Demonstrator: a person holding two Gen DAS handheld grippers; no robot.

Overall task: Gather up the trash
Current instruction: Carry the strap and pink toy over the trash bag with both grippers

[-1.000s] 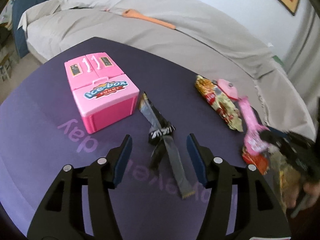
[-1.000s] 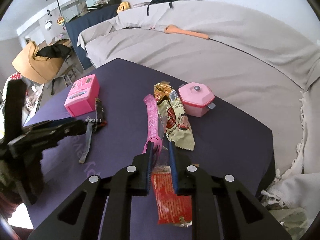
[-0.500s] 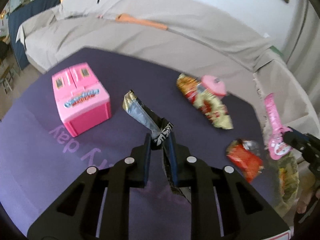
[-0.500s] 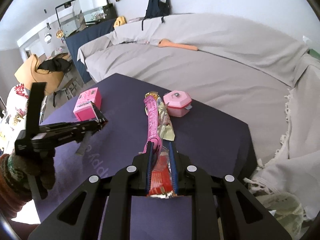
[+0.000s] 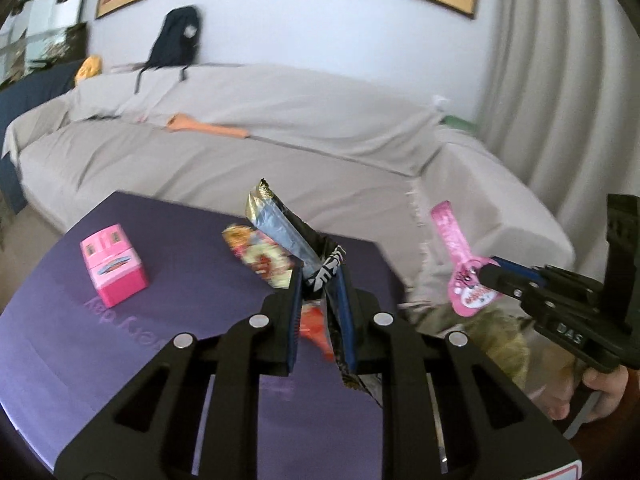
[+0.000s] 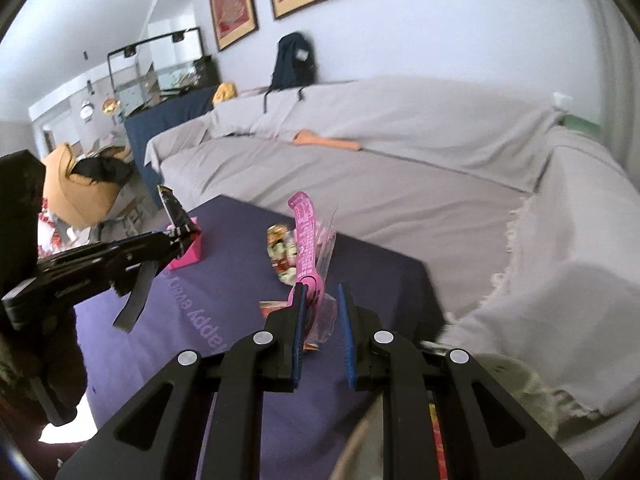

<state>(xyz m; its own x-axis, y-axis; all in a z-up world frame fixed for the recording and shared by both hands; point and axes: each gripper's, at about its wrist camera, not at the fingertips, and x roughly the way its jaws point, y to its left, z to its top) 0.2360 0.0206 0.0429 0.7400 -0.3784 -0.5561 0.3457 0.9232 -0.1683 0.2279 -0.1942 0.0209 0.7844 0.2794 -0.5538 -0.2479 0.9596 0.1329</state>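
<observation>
My left gripper (image 5: pixel 319 280) is shut on a black and silver wrapper (image 5: pixel 280 224) and holds it up above the purple table (image 5: pixel 120 352); it also shows in the right wrist view (image 6: pixel 176 216). My right gripper (image 6: pixel 320 292) is shut on a pink wrapper (image 6: pixel 306 236) with a clear plastic tail, lifted off the table; it shows at the right of the left wrist view (image 5: pixel 460 264). A yellow snack wrapper (image 5: pixel 260 256) and a red wrapper (image 5: pixel 316 326) lie on the table.
A pink toy ice box (image 5: pixel 114 270) stands on the table's left part. A grey covered sofa (image 5: pixel 280 140) curves behind and to the right of the table. A crumpled greenish bag (image 5: pixel 496 340) sits low at the right, off the table's edge.
Both grippers have risen and tilted up, each lifting its wrapper off the table. The left one closed on the black wrapper a second ago; walls and pictures have come into view.
</observation>
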